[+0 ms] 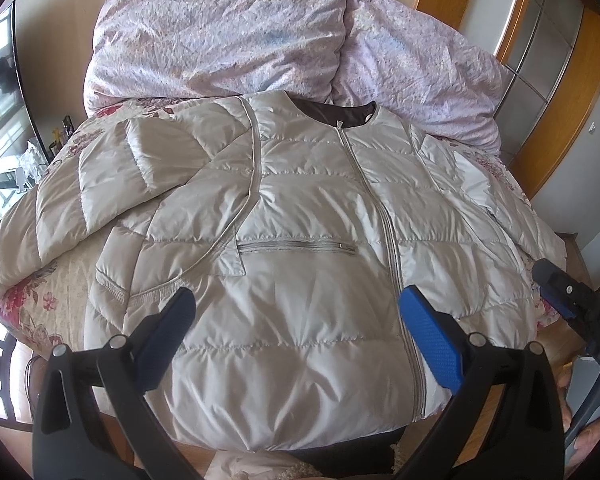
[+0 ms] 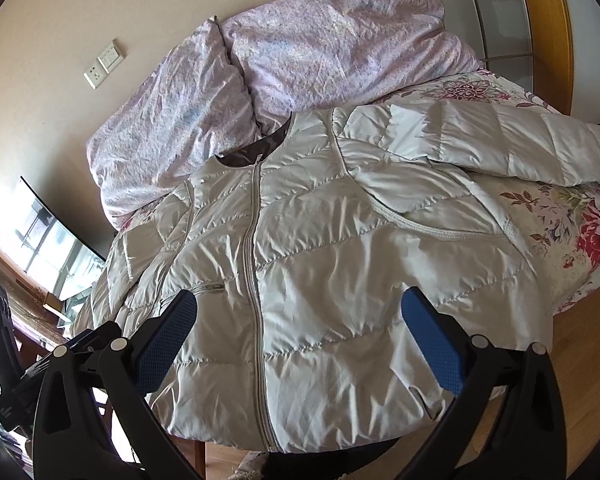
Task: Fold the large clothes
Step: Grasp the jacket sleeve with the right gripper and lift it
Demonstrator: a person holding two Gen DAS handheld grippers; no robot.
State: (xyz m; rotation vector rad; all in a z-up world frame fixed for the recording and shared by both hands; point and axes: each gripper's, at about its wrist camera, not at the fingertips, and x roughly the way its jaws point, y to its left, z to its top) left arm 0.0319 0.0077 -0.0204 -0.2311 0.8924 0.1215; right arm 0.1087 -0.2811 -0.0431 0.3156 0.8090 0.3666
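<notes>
A pale beige quilted jacket [image 1: 308,248] lies face up and zipped on a bed, collar far from me, hem near me. Its sleeve on the left [image 1: 100,192] is bent across the floral cover. In the right wrist view the jacket [image 2: 320,264] shows its other sleeve [image 2: 500,144] spread out to the right. My left gripper [image 1: 296,336] is open above the lower hem, holding nothing. My right gripper [image 2: 300,340] is open above the hem too, and it also shows at the right edge of the left wrist view [image 1: 572,304].
A crumpled lilac duvet [image 1: 260,40] is piled at the head of the bed. The floral bed cover [image 2: 580,232] lies under the jacket. A television [image 1: 0,92] stands at the left. A wooden door frame [image 1: 560,80] is at the right.
</notes>
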